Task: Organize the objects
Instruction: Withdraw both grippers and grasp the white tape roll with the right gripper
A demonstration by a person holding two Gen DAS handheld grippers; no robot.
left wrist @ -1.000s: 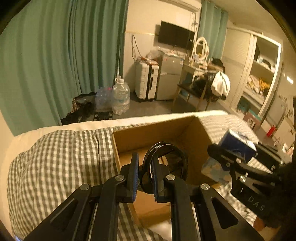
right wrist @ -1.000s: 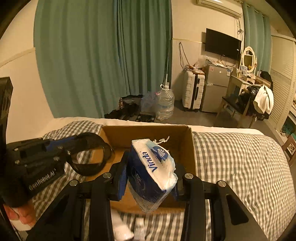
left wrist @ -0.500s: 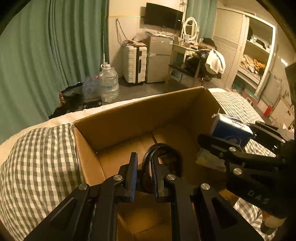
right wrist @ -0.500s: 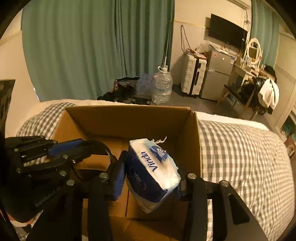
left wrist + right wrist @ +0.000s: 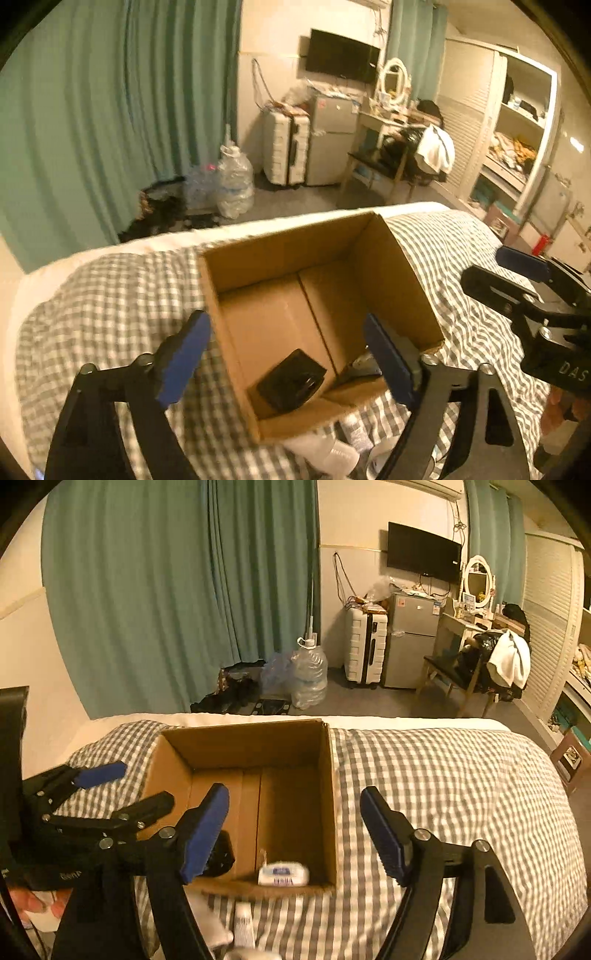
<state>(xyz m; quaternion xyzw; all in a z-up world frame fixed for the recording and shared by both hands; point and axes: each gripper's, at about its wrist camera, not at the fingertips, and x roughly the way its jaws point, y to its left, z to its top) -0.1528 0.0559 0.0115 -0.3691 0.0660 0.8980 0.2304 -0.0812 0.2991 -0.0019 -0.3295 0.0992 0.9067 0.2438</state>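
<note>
Right wrist view: both my left gripper (image 5: 284, 354) and right gripper (image 5: 293, 829) fingers gape wide, empty; tissue pack (image 5: 283, 874) lies bottom-centre in the box (image 5: 236, 744); tubes (image 5: 244, 928) below could roll off the bed (image 5: 443, 775).

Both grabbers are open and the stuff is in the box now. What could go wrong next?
1. The cardboard box sits on a soft, rumpled checkered blanket, so a bump might tip or slide it.
2. The left gripper is open right over the box's near wall, so a low move could snag it.
3. A white tube and other small things lie near the box's front; the right gripper could knock them while reaching.
</note>
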